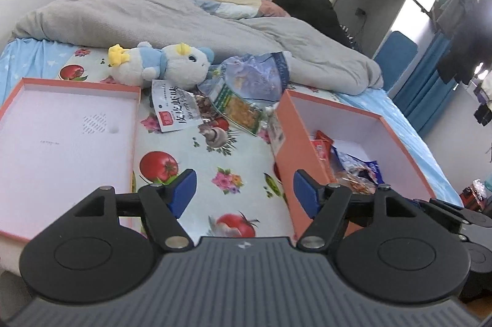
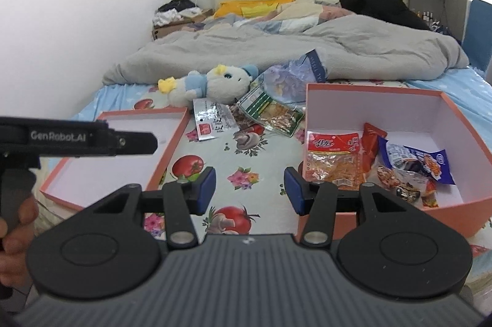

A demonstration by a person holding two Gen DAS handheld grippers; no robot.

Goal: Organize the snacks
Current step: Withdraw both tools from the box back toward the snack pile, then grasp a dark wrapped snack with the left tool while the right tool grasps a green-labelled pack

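Left wrist view showed the left hand-held gripper (image 1: 244,193) standing wide apart and empty above the bed (image 1: 233,161), between the shallow orange lid (image 1: 61,136) and the deeper orange box (image 1: 286,142). Right wrist view showed the right hand-held gripper (image 2: 249,190) parted and empty too. Some snack packets (image 2: 369,161) lay inside the box, others loose (image 2: 246,114) beside a plush toy (image 2: 209,84).

Orange outside, white inside on the open cardboard box (image 2: 353,90); fruit-and-flower print across the pale blue bedsheet (image 2: 246,148); plain grey on the rumpled quilt (image 2: 276,50).
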